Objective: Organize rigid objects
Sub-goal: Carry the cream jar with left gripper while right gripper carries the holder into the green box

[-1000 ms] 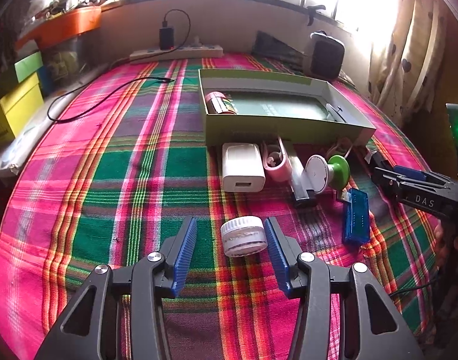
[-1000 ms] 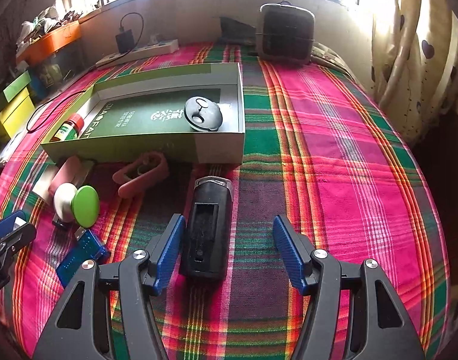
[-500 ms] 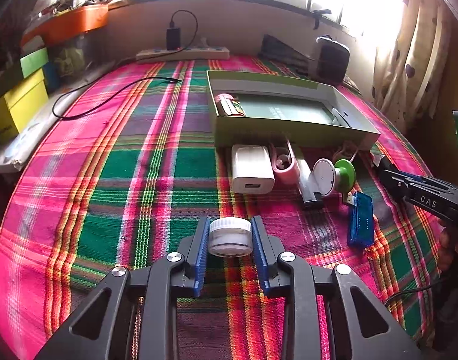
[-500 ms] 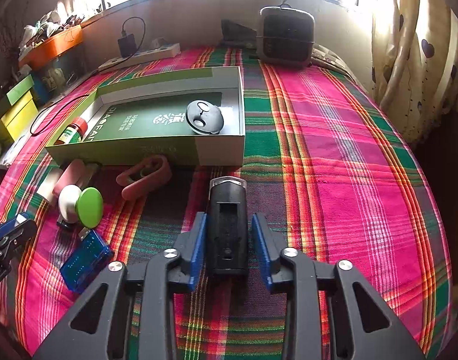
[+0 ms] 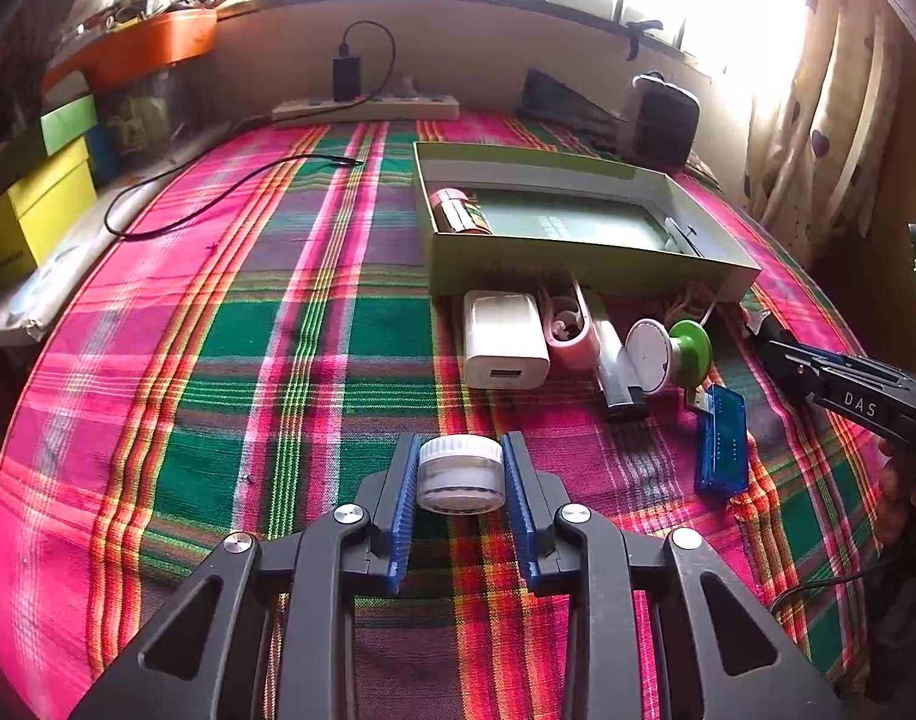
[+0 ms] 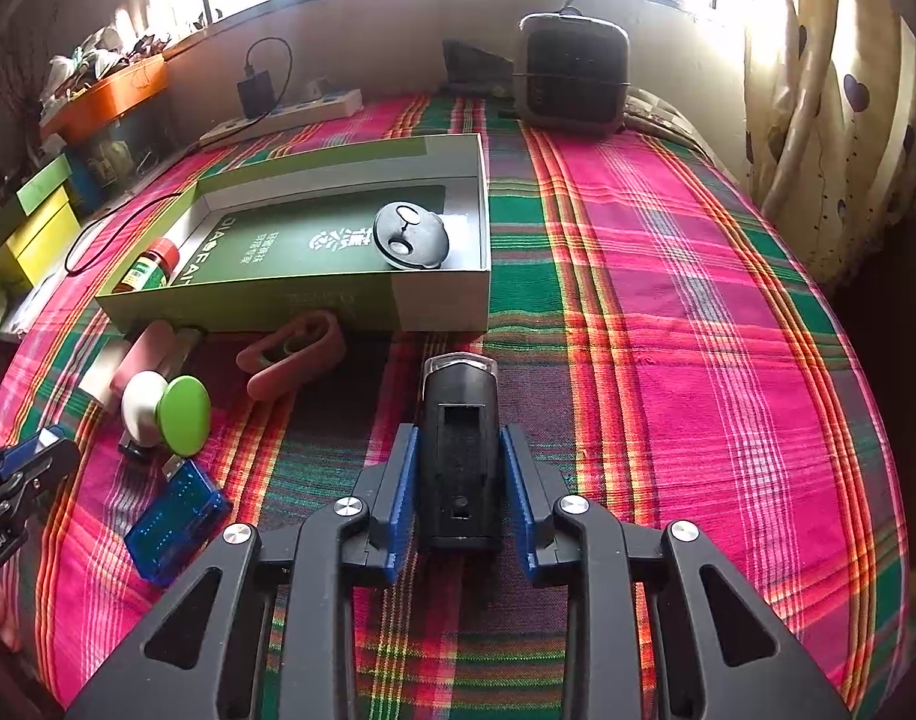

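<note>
Two grips: both grippers are clamped on something at once, one item each, so two go to the box in one trip, I'd guess.
Left gripper (image 5: 461, 477): jaws drawn in narrow on a small white-lidded jar (image 5: 461, 474), the blue pads (image 5: 403, 498) pressing its round sides; whether it is clear of the plaid cloth (image 5: 218, 360) I cannot tell.
Right gripper (image 6: 458, 477): jaws tight on a black oblong device (image 6: 461, 456), held along its length with its clear-capped end pointing to 12 o'clock, toward the box.
Green box (image 6: 440, 306): open-topped, at 11 o'clock from the right gripper and 1 o'clock from the left; its low walls make it the likely collecting place.
Already inside: a red-capped bottle (image 6: 149, 267) lying at the box's far left end and a grey round gadget (image 6: 410, 237) at the right end, with bare floor between them.
Waiting outside: a white charger (image 5: 503, 339), a pink case (image 5: 569, 324), a pink loop-shaped piece (image 6: 293, 354), a green-and-white knob (image 6: 170, 408) and a blue USB module (image 6: 176, 516), all strung along the box's near wall, within easy reach.
Watch for: the jar is round and could slip if the squeeze is off-centre.
</note>
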Demonstrator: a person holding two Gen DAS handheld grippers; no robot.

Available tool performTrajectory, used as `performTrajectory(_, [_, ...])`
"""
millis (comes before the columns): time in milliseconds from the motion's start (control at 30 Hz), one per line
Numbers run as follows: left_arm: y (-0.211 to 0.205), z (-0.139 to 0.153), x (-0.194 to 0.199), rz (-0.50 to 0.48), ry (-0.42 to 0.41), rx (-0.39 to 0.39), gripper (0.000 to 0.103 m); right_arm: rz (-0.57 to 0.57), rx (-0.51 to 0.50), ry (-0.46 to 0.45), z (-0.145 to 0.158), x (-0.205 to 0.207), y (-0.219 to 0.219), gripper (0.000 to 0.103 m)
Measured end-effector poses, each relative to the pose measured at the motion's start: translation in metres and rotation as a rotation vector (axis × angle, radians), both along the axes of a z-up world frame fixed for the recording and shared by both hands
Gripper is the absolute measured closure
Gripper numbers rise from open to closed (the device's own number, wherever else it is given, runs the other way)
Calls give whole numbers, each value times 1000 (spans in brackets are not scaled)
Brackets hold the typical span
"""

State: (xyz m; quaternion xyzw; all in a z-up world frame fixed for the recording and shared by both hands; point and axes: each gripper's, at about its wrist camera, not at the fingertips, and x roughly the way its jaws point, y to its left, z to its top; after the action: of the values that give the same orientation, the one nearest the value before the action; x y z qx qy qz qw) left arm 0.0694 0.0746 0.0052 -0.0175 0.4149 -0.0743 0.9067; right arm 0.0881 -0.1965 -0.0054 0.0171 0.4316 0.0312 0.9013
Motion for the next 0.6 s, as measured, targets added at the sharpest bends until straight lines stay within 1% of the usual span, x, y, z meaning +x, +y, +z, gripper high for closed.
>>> performTrajectory(300, [-2,3,0,-5,3,-8,77,11,-4,-5,2,-2,2,74])
performTrajectory(600, [-8,19,8,-30,-26,-19,77,18,-2,-21,11,-5,0,74])
